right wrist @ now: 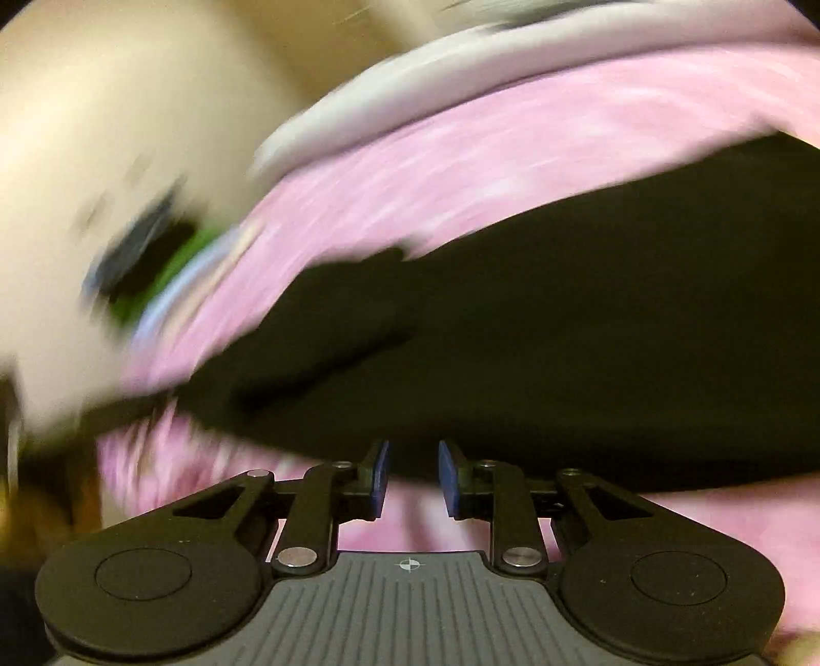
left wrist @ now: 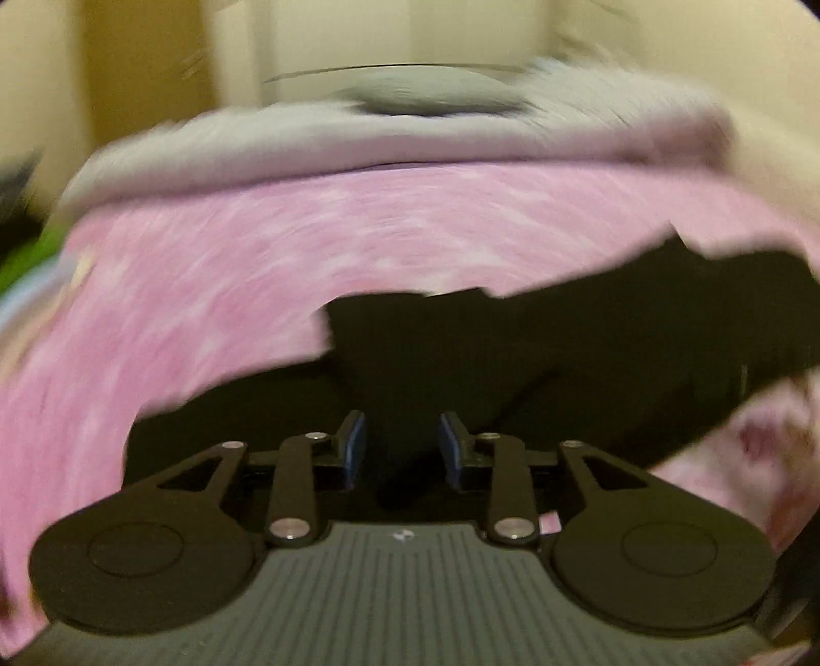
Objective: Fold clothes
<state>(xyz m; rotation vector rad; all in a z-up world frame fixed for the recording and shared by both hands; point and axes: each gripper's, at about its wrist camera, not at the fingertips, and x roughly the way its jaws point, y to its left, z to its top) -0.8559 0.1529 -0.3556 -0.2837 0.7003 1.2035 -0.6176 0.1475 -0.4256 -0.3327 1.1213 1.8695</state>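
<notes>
We hold both grippers, left and right, parted and empty, over a black garment lying rumpled on a pink bedspread, with folds not yet neat.

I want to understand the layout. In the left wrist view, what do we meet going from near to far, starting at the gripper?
left gripper → black garment → pink patterned cover → pale lilac folded cloth → grey pillow-like thing → cream wall.
</notes>
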